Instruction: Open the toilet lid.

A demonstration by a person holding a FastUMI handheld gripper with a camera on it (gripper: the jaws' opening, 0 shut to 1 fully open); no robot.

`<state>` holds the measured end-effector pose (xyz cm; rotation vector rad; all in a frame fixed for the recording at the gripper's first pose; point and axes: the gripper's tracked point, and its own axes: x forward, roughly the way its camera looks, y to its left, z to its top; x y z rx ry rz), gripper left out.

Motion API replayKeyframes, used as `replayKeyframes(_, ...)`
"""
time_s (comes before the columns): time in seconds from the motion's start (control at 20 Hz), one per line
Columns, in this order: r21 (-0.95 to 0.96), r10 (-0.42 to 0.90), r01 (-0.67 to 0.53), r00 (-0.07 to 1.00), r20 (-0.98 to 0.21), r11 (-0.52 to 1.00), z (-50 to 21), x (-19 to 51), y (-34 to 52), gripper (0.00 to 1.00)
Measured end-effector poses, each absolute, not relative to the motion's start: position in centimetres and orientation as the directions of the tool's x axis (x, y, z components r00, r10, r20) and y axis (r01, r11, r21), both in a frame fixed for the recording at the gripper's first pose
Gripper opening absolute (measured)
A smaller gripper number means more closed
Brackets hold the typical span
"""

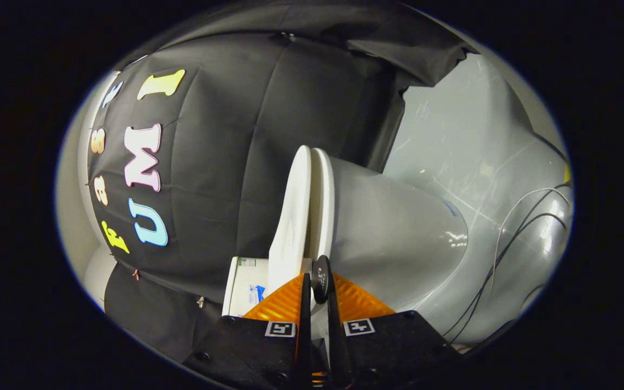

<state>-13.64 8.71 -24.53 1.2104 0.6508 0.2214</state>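
Observation:
The view is rolled sideways, so the white toilet lies across it. Its lid [290, 216] stands a narrow gap off the seat [323, 200], with the grey-white bowl [398, 233] beyond the seat. A small black round knob [321, 277] sits at the lid's edge, right at the gap. My gripper [318, 284] is nearly closed, and both fingers press on that knob from either side. The lower part of the lid edge is hidden behind the fingers.
A white tank [244, 284] with a label sits beside the lid, against the black cloth wall [236, 135]. Grey floor [453, 135] stretches past the bowl. Thin black and white cables [507, 238] trail across the floor beside the toilet's base.

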Motion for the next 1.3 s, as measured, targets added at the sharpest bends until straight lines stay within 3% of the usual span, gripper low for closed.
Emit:
replayKeyframes(0.25,0.922,0.438,0.244,0.824,-0.36,0.299,-25.2,-12.0,7.3,0.18)
replayKeyframes(0.3,0.923,0.439,0.251,0.822,-0.363,0.293,-25.0,-13.0,7.9,0.06)
replayKeyframes(0.75,0.916,0.413,0.274,0.828,-0.38,0.293,-24.2,-13.0,7.6,0.05)
replayKeyframes(1.3,0.842,0.35,0.219,0.836,-0.422,0.493,-17.7,-12.5,9.6,0.05)
